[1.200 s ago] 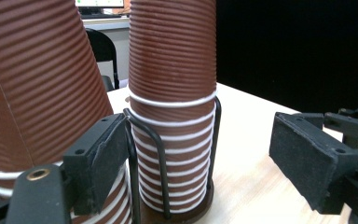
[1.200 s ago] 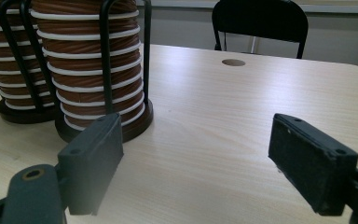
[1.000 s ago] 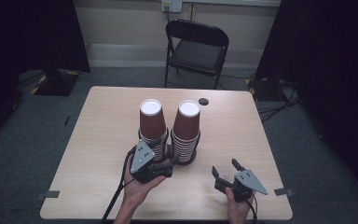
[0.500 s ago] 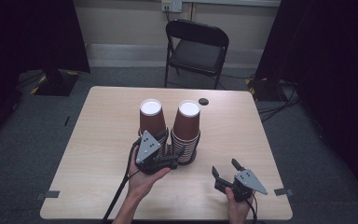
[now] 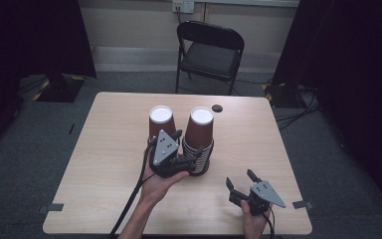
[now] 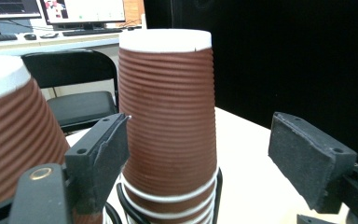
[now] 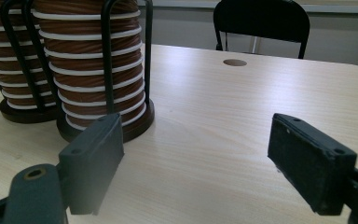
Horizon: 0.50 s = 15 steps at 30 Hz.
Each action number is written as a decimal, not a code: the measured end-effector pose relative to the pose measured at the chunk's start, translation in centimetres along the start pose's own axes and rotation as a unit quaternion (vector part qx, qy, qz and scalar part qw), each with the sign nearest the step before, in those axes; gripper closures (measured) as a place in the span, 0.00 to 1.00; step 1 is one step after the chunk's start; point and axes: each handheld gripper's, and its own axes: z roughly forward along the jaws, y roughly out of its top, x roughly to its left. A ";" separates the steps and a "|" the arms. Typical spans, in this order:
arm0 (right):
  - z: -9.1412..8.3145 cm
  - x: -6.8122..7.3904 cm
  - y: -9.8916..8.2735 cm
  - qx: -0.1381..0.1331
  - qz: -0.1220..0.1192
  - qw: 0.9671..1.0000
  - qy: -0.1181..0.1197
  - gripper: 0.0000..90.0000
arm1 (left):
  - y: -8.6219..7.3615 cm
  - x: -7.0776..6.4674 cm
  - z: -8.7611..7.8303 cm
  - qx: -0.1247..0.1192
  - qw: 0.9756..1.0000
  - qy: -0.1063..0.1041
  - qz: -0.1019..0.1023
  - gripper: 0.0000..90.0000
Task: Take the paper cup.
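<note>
We see a light wooden table; two wire holders of brown cup stacks stand at centre, a dark hole toward one o'clock.

**A pale wooden desk in a dim, curtained room**

The desk stands on grey carpet. Beyond its far edge sits a black folding chair, and behind the chair a light wall with a socket plate. Dark curtains hang to either side of the desk. Cables trail over the floor right of the chair. Tape marks lie near the desk's front corners.
</note>
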 end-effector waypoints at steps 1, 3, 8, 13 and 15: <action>0.0 0.0 0.0 0.000 0.000 1.000 0.000 0.19 | 0.0 0.0 0.0 0.000 1.000 0.000 0.000 0.21; 0.0 0.0 0.0 0.000 0.000 1.000 0.000 0.19 | 0.4 0.0 0.4 0.002 1.000 0.000 0.002 0.20; 0.0 0.0 0.0 0.000 0.000 1.000 0.000 0.19 | 1.0 -0.2 0.8 -0.001 1.000 -0.001 0.001 0.19; 0.0 0.0 0.0 0.000 -0.001 1.000 0.001 0.19 | 1.8 -0.3 1.6 0.001 1.000 0.001 0.001 0.18; 0.0 0.0 0.0 -0.002 0.000 1.000 0.000 0.19 | 1.9 -0.3 1.8 0.002 1.000 0.002 -0.001 0.18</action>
